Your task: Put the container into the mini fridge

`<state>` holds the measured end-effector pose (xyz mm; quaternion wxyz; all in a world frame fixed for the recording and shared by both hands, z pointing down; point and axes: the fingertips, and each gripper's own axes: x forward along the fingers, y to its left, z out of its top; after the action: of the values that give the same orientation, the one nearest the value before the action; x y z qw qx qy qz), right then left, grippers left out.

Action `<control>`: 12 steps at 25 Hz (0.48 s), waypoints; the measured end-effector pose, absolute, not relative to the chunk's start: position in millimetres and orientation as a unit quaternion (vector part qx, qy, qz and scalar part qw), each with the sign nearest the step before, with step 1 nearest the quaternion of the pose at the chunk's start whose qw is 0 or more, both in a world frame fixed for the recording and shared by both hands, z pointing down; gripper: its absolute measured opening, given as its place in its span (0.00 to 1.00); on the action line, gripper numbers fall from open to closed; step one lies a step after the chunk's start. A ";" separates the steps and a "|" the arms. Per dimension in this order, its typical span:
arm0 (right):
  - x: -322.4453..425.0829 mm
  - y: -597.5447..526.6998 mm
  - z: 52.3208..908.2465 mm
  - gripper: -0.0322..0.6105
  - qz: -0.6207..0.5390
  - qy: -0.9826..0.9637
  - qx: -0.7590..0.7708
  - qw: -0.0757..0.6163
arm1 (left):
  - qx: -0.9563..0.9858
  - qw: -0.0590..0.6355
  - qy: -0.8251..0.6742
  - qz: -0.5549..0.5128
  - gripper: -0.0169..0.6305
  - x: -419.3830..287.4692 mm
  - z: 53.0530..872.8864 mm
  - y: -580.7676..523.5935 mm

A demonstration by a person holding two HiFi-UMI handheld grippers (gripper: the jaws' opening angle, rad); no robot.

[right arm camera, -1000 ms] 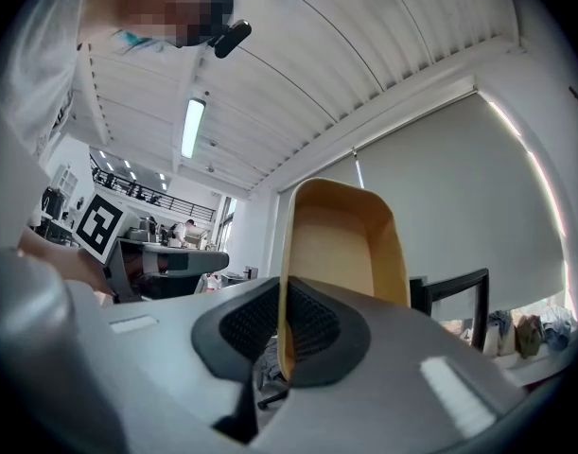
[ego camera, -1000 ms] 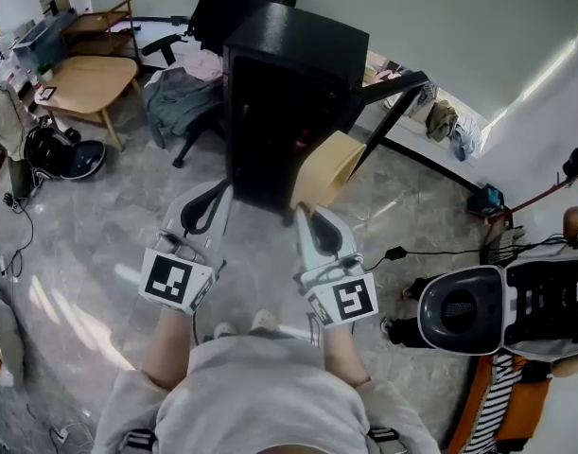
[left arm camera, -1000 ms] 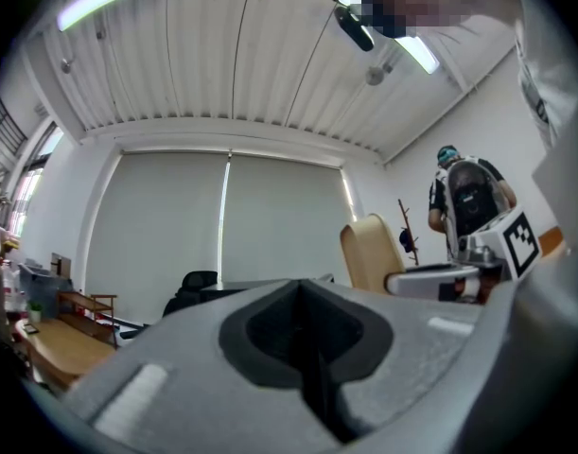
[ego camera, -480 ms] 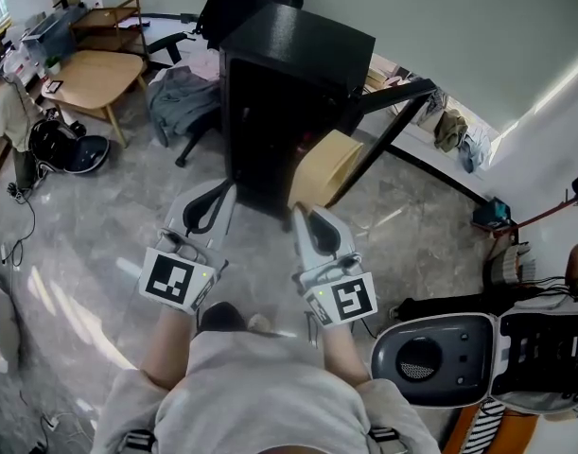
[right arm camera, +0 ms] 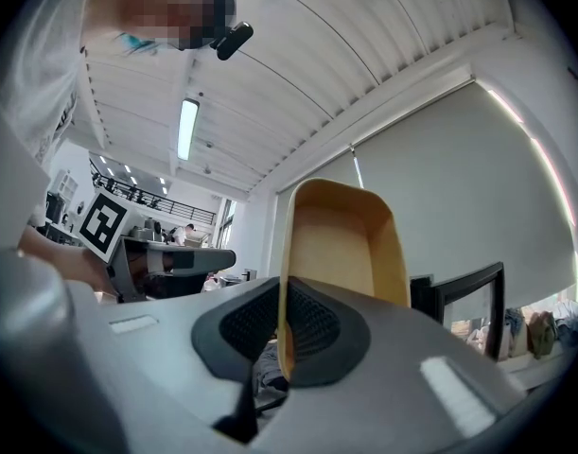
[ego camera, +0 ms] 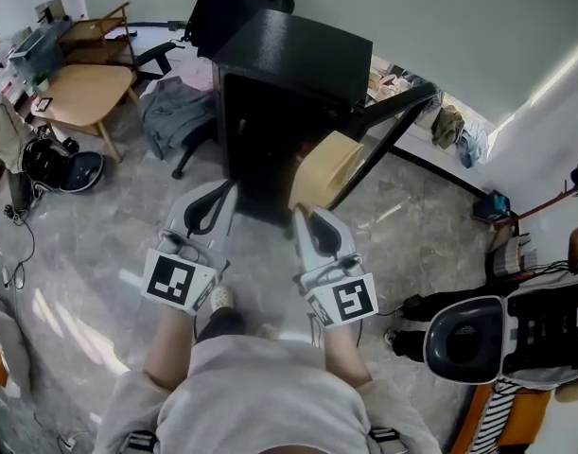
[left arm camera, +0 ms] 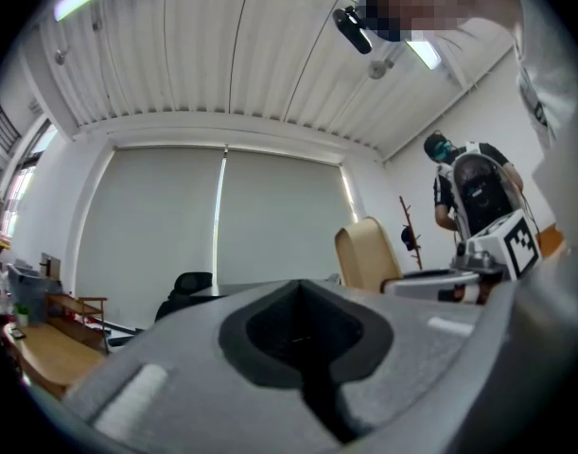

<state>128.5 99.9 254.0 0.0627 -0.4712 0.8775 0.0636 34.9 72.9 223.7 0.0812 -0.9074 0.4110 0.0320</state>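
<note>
Right gripper [ego camera: 306, 214] is clenched on 1 thin wall of the tan container [ego camera: 326, 166]; in the right gripper view that wall stands pinched between the dark pads [right arm camera: 307, 327], and the container [right arm camera: 341, 244] rises above the jaws with its hollow side showing. From the head view I see the container tipped on its side just before the lower right corner of the black mini fridge [ego camera: 293, 50], whose dark front opening faces me. The fridge door [ego camera: 399, 96] is swung out to the right, close beside the container. Left gripper [ego camera: 219, 193] hovers beside the right one, jaws pressed together on nothing. Bare grey floor [ego camera: 90, 244] lies between me and the fridge. A wooden table [ego camera: 80, 88] and a clothes-draped chair [ego camera: 178, 112] stand to the left, and a black cable [ego camera: 402, 252] trails on the right.
</note>
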 end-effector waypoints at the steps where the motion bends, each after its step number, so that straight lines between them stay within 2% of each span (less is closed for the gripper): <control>1: 125.6 93.2 254.1 0.07 0.063 0.876 -0.475 0.063 | -0.909 0.081 0.408 0.032 0.03 32.2 223.7 65.4; 12: 93.6 31.6 258.3 0.07 0.057 0.853 -0.516 0.056 | -0.927 0.072 0.366 0.031 0.03 2.7 226.6 -5.9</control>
<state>93.6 31.6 258.3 0.0561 -0.5164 0.8526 0.0569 2.7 -5.9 226.6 0.0720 -0.9274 0.3657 0.0307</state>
